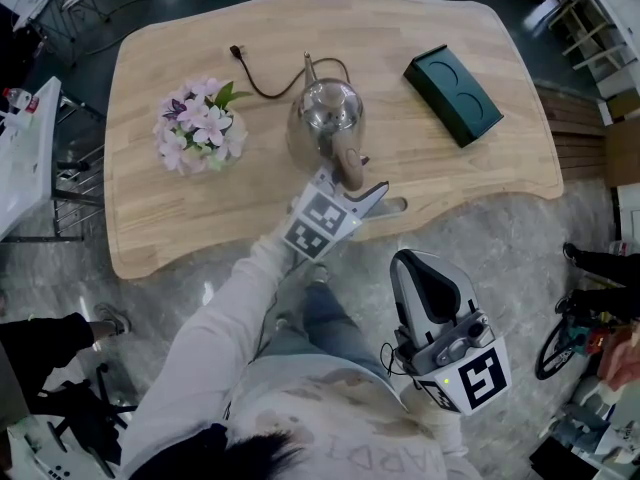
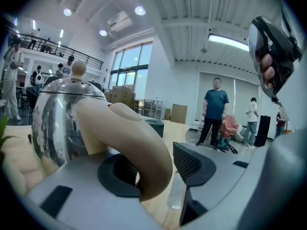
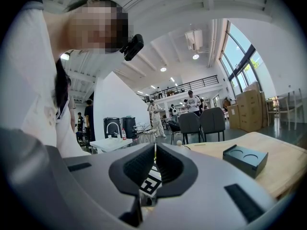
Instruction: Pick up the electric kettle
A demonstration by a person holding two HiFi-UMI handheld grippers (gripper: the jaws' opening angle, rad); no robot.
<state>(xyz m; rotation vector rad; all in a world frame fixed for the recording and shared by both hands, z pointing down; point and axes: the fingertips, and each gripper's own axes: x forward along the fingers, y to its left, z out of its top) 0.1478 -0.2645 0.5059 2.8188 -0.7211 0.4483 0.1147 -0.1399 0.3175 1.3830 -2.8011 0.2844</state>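
A shiny steel electric kettle (image 1: 324,116) stands at the middle of the wooden table (image 1: 470,173), its spout pointing away and its beige handle (image 1: 348,164) towards me. My left gripper (image 1: 353,182) reaches over the near edge and is open around that handle. In the left gripper view the beige handle (image 2: 136,138) rests against the left pad, with a gap to the right pad (image 2: 191,164); the left gripper (image 2: 156,170) straddles it. My right gripper (image 1: 418,268) hangs below the table's edge near my body, shut on nothing, as the right gripper (image 3: 154,164) view confirms.
A pot of pink flowers (image 1: 200,126) stands left of the kettle. A dark green box (image 1: 453,81) lies at the back right. A black cord (image 1: 262,80) trails behind the kettle. Several people stand (image 2: 215,110) in the hall beyond.
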